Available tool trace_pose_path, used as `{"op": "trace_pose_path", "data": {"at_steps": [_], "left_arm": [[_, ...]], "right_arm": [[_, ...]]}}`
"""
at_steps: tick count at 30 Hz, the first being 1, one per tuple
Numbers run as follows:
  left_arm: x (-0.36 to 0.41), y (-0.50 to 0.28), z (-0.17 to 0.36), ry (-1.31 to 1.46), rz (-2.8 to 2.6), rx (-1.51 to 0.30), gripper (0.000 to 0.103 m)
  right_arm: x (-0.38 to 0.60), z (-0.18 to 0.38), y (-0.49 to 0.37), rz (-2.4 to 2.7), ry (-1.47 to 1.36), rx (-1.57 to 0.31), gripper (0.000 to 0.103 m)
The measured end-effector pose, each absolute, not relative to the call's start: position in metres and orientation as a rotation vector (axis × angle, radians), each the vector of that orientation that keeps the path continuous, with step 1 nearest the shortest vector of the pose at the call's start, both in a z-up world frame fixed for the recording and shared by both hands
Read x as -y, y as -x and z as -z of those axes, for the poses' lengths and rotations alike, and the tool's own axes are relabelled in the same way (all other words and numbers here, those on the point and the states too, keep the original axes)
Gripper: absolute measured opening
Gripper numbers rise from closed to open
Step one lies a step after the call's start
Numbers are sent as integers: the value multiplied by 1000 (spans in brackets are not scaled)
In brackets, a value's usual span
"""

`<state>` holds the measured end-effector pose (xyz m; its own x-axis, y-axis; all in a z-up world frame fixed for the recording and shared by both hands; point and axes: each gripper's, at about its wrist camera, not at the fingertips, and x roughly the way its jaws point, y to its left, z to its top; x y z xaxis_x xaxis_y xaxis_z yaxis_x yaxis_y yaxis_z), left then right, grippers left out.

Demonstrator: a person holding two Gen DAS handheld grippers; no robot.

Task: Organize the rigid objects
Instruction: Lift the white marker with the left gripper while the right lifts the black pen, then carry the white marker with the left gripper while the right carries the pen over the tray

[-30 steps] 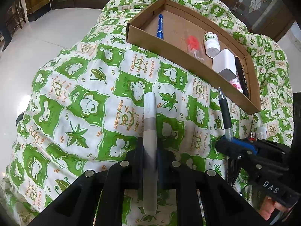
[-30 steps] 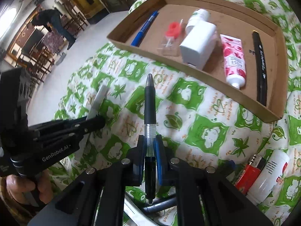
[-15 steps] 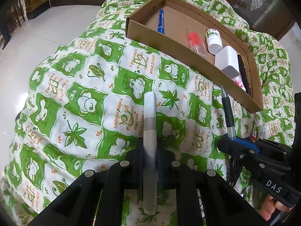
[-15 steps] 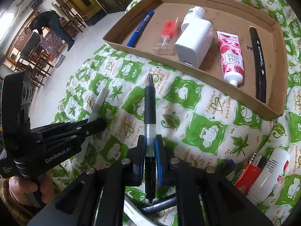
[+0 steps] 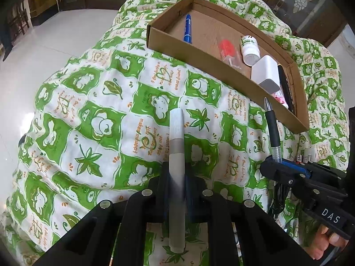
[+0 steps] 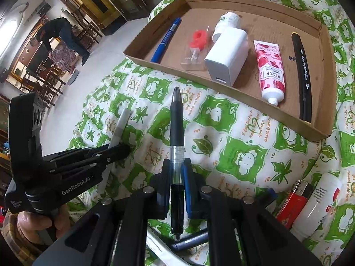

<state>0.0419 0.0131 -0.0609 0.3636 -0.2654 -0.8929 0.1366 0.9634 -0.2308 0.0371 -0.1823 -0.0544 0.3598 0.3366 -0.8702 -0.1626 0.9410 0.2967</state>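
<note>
My left gripper (image 5: 176,177) is shut on a white-grey marker (image 5: 176,146) and holds it above the green patterned cloth, pointing toward the cardboard tray (image 5: 199,51). My right gripper (image 6: 176,173) is shut on a black gel pen (image 6: 176,124), also held above the cloth short of the tray (image 6: 168,68). Each gripper shows in the other's view: the right gripper (image 5: 277,170) with its pen (image 5: 271,124), the left gripper (image 6: 124,149) with its marker (image 6: 119,126). The tray holds a blue pen (image 6: 165,42), a red item in a clear packet (image 6: 196,44), a white bottle (image 6: 228,22), a white charger (image 6: 226,57), a rose cream tube (image 6: 269,71) and a black pen (image 6: 301,73).
A red lighter (image 6: 292,201) and a white tube (image 6: 319,201) lie on the cloth at my lower right. More pens lie under the right gripper (image 6: 190,239). The cloth drops away to a white floor (image 5: 33,51) on the left. A person bends over far back (image 6: 60,37).
Both grippers have moved slightly back and lower relative to the tray while keeping their pens. Nothing was let go or picked up.
</note>
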Motion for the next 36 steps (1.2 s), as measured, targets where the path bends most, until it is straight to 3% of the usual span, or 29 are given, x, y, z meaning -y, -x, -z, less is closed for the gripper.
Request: {"op": "trace_pose_path", "data": {"at_steps": [36], "left_arm": [[40,-34,35,-125,337,-1133,11]], "right_arm": [[244,21,-39,-308,-444,-1037,10]]}}
